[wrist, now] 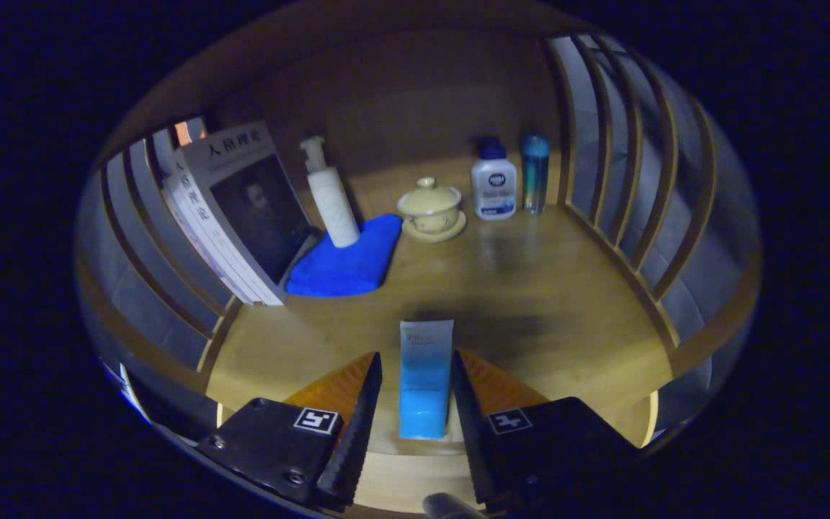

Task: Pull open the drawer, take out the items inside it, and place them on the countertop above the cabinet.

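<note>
The gripper (415,404) sits low over the wooden countertop (552,288), fingers narrowed around a blue tube (425,378) that stands between them; small gaps show on both sides, so I judge the tube is set down and not pinched, though contact low on the fingers cannot be ruled out. The tube rests cap-down, crimped end up. Judgement: light, soft-walled plastic, smooth and likely a bit slippery; it will squash if squeezed mid-body, and it looks tippy. The best hold is low, near the stiffer cap shoulder, flat faces toward the pads. Beyond the fingers, at 11 o'clock, a blue cloth (346,263) lies with a white pump bottle (330,198) on it, with books (231,216) leaning at 10 o'clock. At 12 o'clock stands a lidded cup (430,209) on its saucer; at 1 o'clock stand a white bottle (493,184) and a slim blue bottle (534,173), well apart from the tube.
</note>
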Available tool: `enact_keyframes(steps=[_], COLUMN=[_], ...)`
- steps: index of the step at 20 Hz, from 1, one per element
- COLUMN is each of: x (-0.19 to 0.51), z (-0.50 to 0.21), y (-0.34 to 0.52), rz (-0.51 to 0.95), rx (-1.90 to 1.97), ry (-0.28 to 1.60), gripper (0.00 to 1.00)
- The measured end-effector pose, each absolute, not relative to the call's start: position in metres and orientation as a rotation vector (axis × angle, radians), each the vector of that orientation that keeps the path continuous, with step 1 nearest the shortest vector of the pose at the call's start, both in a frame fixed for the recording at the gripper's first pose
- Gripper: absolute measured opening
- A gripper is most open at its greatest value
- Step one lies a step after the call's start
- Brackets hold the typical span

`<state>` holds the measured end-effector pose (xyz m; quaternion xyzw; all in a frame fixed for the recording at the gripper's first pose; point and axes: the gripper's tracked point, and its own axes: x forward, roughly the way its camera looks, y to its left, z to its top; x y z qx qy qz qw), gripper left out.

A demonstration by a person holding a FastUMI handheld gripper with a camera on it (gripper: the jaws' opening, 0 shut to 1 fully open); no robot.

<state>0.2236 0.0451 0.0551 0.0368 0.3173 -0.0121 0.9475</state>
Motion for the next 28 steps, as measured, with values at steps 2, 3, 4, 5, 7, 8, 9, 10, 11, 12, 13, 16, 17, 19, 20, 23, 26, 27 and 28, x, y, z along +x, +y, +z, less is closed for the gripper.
enact_keyframes(steps=[2,3,4,5,7,8,9,10,11,12,13,16,17,19,20,23,26,27,28], x=[0.204,0.193,0.180,0.163,0.134,0.120,0.106,0.089,0.074,0.062,0.050,0.012,0.001,-0.017,-0.026,-0.050,-0.066,-0.068,-0.069], z=[0.068,0.071,0.073,0.073,0.076,0.078,0.077,0.077,0.079,0.079,0.076,0.060,0.050,0.033,0.026,0.002,-0.020,-0.031,-0.043], y=[0.052,0.054,0.054,0.055,0.059,0.062,0.065,0.070,0.075,0.076,0.075,0.076,0.079,0.069,0.064,0.057,0.041,0.042,0.044], rz=[0.011,0.023,0.033,0.046,0.075,0.086,0.097,0.121,0.135,0.146,0.143,0.115,0.116,0.073,0.050,0.041,-0.015,-0.017,-0.019], rx=[0.092,0.099,0.100,0.094,0.096,0.095,0.090,0.081,0.077,0.066,0.053,0.066,0.063,0.051,0.057,0.026,-0.066,-0.079,-0.082], ry=[0.565,0.525,0.491,0.461,0.364,0.314,0.271,0.240,0.200,0.161,0.127,0.046,0.042,0.038,0.042,0.051,0.046,0.052,0.066], gripper=[0.77,0.83,0.88,0.93,0.93,0.93,0.93,0.95,0.98,0.98,0.97,0.97,0.97,0.97,0.97,0.97,0.97,0.97,0.97])
